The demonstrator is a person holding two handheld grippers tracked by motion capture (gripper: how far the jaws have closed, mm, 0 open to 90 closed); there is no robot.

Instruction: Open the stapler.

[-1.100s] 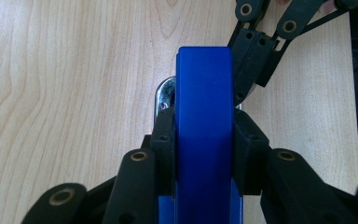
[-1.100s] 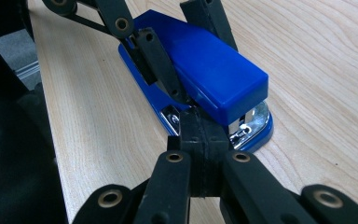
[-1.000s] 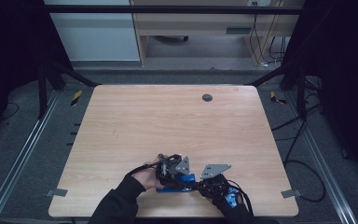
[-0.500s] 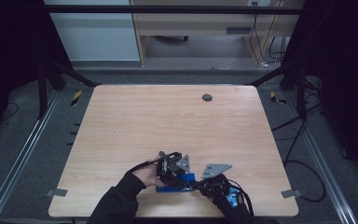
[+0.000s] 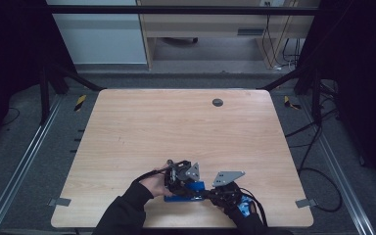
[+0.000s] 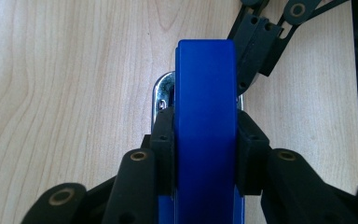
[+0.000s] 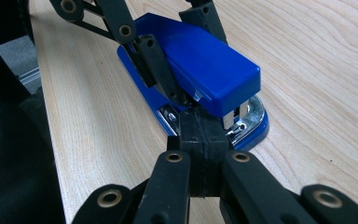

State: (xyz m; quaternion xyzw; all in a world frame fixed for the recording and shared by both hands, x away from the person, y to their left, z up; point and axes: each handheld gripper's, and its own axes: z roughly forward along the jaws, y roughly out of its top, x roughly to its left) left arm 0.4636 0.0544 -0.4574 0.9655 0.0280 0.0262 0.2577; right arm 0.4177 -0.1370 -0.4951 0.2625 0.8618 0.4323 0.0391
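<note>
A blue stapler (image 5: 185, 192) lies flat on the wooden table (image 5: 176, 127) near its front edge. My left gripper (image 5: 180, 177) is shut on the stapler's body (image 6: 205, 93), one black jaw pressing each side. My right gripper (image 5: 208, 195) comes in from the right. Its two jaws are shut tight against each other, and their tips (image 7: 204, 122) sit at the stapler's (image 7: 205, 65) front mouth, between the blue top and the metal base plate. I see nothing between the right jaws. The left gripper's fingers (image 7: 154, 65) clamp the stapler farther back.
The table's front edge (image 5: 176, 226) runs just below both hands. A round grommet hole (image 5: 217, 102) sits at the far middle of the tabletop. Cables (image 5: 318, 171) trail on the floor to the right, and metal rails (image 5: 24, 156) flank the table.
</note>
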